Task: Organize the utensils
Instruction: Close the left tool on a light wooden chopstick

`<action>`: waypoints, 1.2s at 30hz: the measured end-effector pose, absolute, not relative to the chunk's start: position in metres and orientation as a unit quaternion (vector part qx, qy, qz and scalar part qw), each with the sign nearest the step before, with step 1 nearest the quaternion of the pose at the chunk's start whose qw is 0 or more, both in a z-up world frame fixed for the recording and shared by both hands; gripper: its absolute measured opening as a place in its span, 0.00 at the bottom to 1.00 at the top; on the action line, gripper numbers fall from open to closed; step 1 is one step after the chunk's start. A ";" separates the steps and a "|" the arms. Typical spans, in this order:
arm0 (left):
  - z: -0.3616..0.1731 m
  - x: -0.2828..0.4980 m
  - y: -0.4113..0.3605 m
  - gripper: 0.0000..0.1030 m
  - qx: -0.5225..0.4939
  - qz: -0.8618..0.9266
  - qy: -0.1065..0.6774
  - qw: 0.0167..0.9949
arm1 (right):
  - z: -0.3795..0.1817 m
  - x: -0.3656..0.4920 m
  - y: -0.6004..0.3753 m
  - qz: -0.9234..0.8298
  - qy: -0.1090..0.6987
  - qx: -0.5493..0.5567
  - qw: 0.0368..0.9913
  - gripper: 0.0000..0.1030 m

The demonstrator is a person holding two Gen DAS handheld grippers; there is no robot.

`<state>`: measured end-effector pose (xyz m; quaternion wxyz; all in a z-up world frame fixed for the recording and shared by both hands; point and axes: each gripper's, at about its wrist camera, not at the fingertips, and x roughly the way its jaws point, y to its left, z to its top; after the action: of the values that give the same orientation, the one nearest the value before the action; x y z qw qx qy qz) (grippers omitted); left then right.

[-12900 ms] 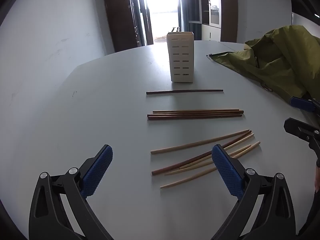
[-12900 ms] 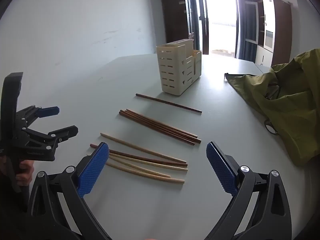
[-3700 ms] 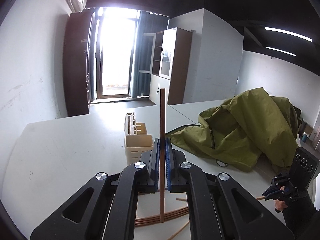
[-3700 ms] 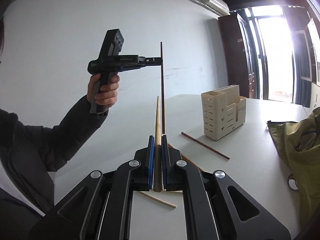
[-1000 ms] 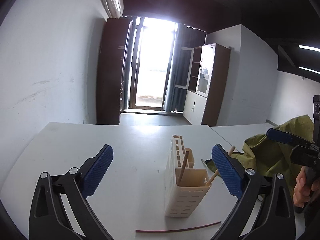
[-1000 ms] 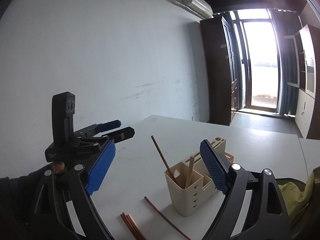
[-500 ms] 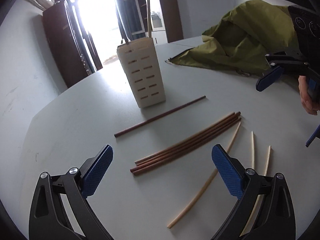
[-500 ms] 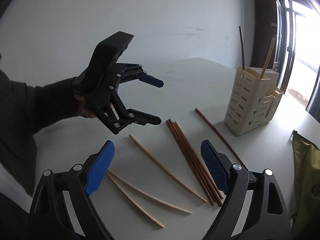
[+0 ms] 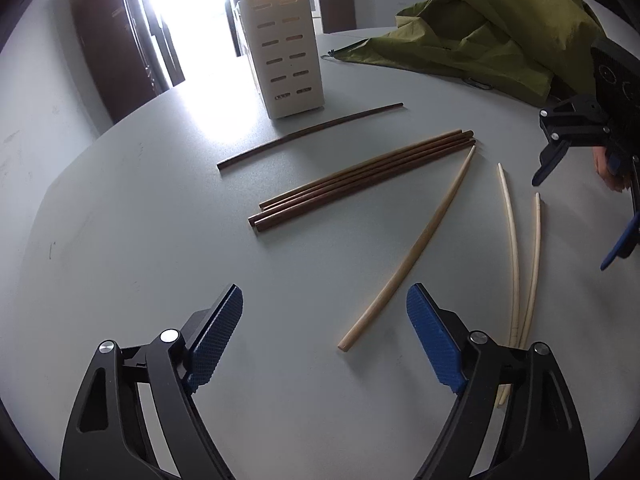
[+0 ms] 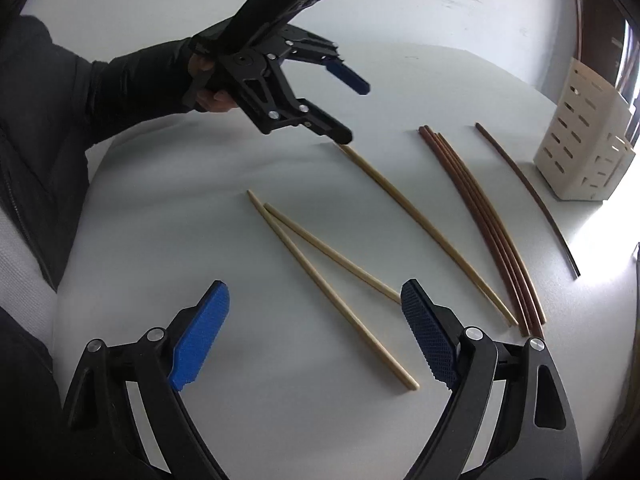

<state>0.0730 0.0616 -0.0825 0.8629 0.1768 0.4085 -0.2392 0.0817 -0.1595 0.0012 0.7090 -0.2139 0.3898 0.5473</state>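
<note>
Now both hands are tilting their grippers down at the table (image 9: 120, 200). The left gripper (image 9: 324, 334) is closing with nothing between its pads, near the tan chopstick (image 9: 412, 248). The right gripper (image 10: 316, 336), jaws spread wide, is hovering over two pale chopsticks (image 10: 320, 280). The holder (image 9: 288, 52) is standing beyond the dark chopsticks (image 9: 360, 176).

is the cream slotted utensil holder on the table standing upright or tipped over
Upright: the cream slotted plastic utensil holder stands on its base on the grey table.
</note>
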 end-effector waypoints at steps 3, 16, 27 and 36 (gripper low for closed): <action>-0.092 0.076 0.061 0.70 0.179 -0.251 0.418 0.854 | -0.007 0.094 -0.180 0.527 0.416 -0.202 0.713 0.67; -0.099 0.076 0.058 0.34 0.153 -0.287 0.427 0.844 | -0.028 0.097 -0.191 0.547 0.416 -0.184 0.703 0.21; -0.096 0.074 0.057 0.07 0.135 -0.285 0.427 0.848 | -0.032 0.097 -0.189 0.541 0.419 -0.169 0.709 0.03; -0.064 0.071 0.064 0.07 0.094 -0.288 0.391 0.869 | -0.006 0.098 -0.207 0.561 0.374 -0.109 0.731 0.00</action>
<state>0.0715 0.0640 -0.0645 0.8689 0.0939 0.3912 -0.2882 0.0980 -0.2067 -0.0059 0.7305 -0.1093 0.3742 0.5607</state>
